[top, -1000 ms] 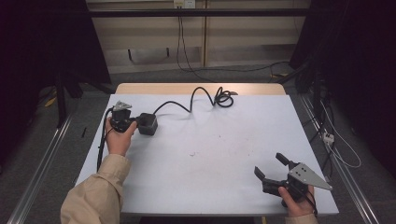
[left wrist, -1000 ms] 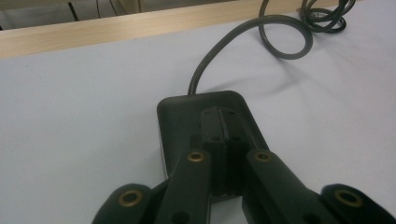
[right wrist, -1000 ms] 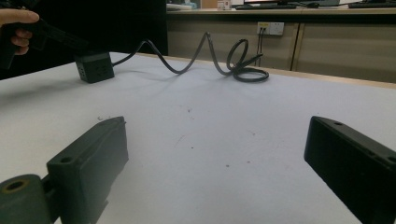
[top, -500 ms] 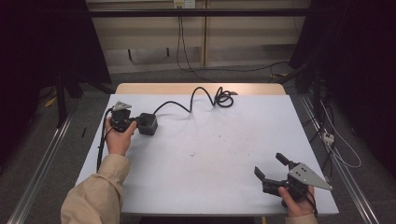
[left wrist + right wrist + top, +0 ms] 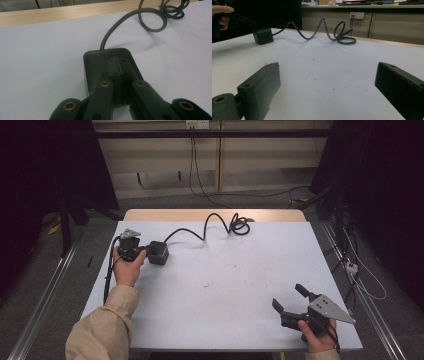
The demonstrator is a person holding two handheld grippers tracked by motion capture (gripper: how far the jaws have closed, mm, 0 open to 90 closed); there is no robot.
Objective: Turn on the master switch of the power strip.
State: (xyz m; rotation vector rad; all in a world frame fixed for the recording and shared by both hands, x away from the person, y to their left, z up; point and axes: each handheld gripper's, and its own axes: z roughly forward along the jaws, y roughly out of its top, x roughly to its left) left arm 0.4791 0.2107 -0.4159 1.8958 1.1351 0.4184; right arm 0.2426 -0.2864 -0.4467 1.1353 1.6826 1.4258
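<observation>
Adapter block (image 5: 158, 252) sits far left on the table (image 5: 225, 315), cord (image 5: 210, 225) coiling away; right gripper (image 5: 291, 301) rests near right, well apart. Left gripper (image 5: 119, 72): jaws pressed together over the block, gripping nothing. Right gripper view: jaws wide apart. Block looks rigid, light, smooth; take its sides. Stiff cord may drag.

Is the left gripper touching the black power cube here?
Touching. In the left gripper view the left gripper, jaws shut together, presses its tips onto the top of the black power cube; no gap shows between them.

Black power cube (image 5: 158, 252) on white table's left, its cable (image 5: 210, 225) coiling toward far edge
</observation>
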